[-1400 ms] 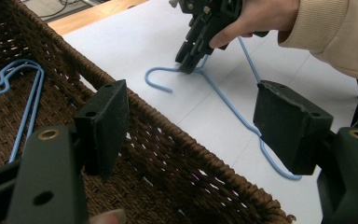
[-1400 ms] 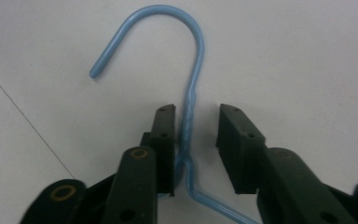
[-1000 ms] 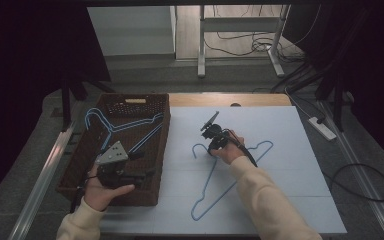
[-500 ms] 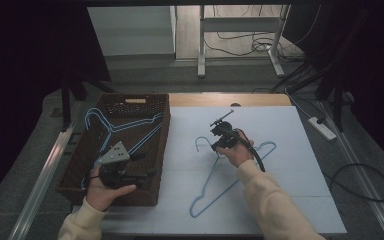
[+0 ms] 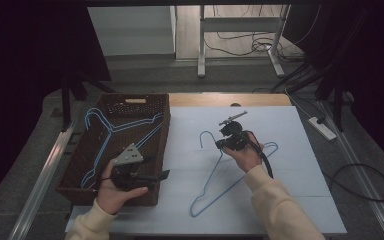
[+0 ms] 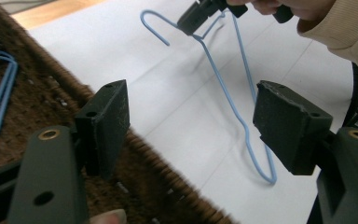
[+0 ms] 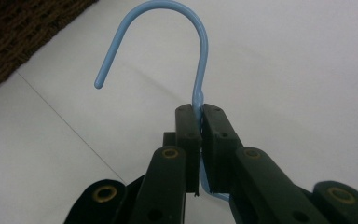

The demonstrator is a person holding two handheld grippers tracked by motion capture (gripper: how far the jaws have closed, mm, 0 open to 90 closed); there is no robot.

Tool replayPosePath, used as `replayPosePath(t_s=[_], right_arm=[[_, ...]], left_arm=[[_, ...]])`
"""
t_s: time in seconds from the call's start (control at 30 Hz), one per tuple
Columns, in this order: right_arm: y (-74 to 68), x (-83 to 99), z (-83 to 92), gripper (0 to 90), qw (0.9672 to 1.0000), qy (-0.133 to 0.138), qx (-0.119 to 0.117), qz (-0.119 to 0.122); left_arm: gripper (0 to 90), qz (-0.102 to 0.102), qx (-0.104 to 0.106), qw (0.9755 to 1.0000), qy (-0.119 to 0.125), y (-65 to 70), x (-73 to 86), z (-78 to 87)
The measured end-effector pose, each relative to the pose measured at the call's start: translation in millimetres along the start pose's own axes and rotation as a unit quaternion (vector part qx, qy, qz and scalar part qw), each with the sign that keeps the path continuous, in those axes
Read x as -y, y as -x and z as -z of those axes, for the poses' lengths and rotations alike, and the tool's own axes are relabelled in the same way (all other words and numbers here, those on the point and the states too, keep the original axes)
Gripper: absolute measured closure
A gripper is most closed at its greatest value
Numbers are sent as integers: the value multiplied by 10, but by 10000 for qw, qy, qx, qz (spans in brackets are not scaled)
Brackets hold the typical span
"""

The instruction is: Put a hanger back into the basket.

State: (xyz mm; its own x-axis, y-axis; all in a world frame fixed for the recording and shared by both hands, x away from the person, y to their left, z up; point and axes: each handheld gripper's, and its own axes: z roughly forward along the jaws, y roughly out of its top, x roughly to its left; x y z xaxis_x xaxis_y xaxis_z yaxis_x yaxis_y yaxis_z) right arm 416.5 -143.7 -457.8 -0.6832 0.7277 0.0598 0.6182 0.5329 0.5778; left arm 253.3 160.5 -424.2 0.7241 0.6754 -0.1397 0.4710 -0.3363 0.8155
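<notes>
The right tongs (image 7: 199,122) clamp the blue hanger (image 7: 193,56) at its neck, while the left tongs (image 6: 191,126) stand apart over the basket (image 5: 100,150).

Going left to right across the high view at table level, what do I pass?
Wicker basket holding blue hangers → left gripper, jaws open → blue hanger on the white sheet → right gripper, shut on that hanger's neck → power strip on the floor.

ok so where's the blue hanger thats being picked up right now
In the high view the blue hanger is on the white sheet, right of the basket, its neck clamped by the right gripper.
</notes>
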Motion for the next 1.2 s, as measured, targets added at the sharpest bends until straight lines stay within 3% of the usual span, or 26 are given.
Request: replayPosePath(t_s=[0.37,0.47,0.67,1.0,1.2], right_arm=[[-4,68,90,858,9998,206,-21,2],[-8,72,101,858,9997,239,-28,15],[-11,78,125,858,9996,272,-45,20],[-11,101,155,858,9994,353,-63,13],[-13,113,172,858,9992,389,-61,21]], left_arm=[[274,-86,246,9988,-414,336,-217,-384],[269,-163,357,9968,-697,459,-278,-617],[274,-177,392,9945,-955,551,-314,-897],[273,-18,285,9922,-1210,572,-306,-1281],[274,95,245,9919,-1244,552,-269,-1432]])
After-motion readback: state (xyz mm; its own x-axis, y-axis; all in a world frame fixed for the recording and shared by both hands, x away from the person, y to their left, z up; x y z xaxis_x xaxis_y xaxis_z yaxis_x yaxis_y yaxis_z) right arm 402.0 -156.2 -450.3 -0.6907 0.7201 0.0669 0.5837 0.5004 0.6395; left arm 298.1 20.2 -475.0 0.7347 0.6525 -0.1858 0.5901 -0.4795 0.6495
